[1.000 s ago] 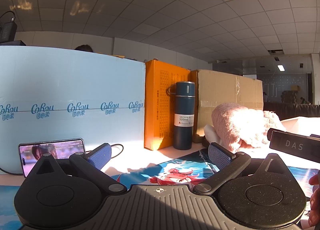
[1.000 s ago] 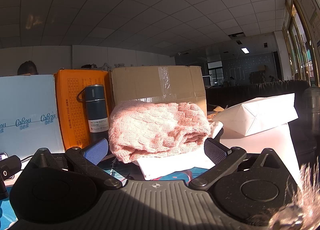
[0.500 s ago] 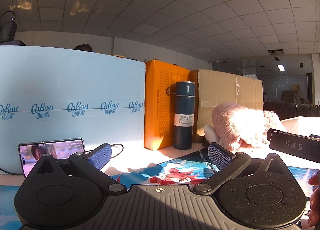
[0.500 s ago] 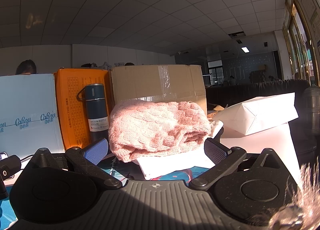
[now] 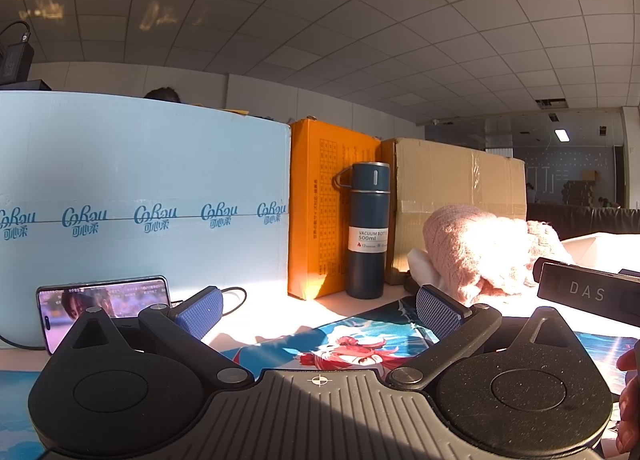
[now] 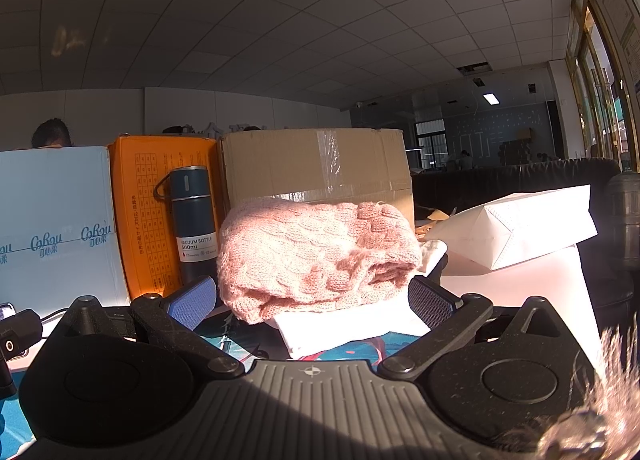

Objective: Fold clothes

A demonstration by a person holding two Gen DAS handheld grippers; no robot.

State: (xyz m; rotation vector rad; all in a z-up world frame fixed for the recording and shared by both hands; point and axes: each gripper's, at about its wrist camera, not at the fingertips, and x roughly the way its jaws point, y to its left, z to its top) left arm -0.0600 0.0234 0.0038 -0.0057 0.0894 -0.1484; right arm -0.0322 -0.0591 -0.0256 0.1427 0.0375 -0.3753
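A folded pink knit sweater (image 6: 316, 252) lies on top of a folded white garment (image 6: 344, 324) straight ahead of my right gripper (image 6: 312, 300), which is open and empty just short of the pile. In the left wrist view the same pink sweater (image 5: 480, 248) sits to the right, beyond my left gripper (image 5: 318, 310), which is open and empty low over a colourful printed mat (image 5: 352, 344). The right gripper's body (image 5: 588, 292) shows at the right edge of that view.
A light blue carton (image 5: 140, 212), an orange box (image 5: 320, 212), a dark blue vacuum bottle (image 5: 366, 232) and a taped cardboard box (image 6: 316, 164) line the back. A phone (image 5: 104, 300) leans on the blue carton. A white paper bag (image 6: 528, 228) lies at right.
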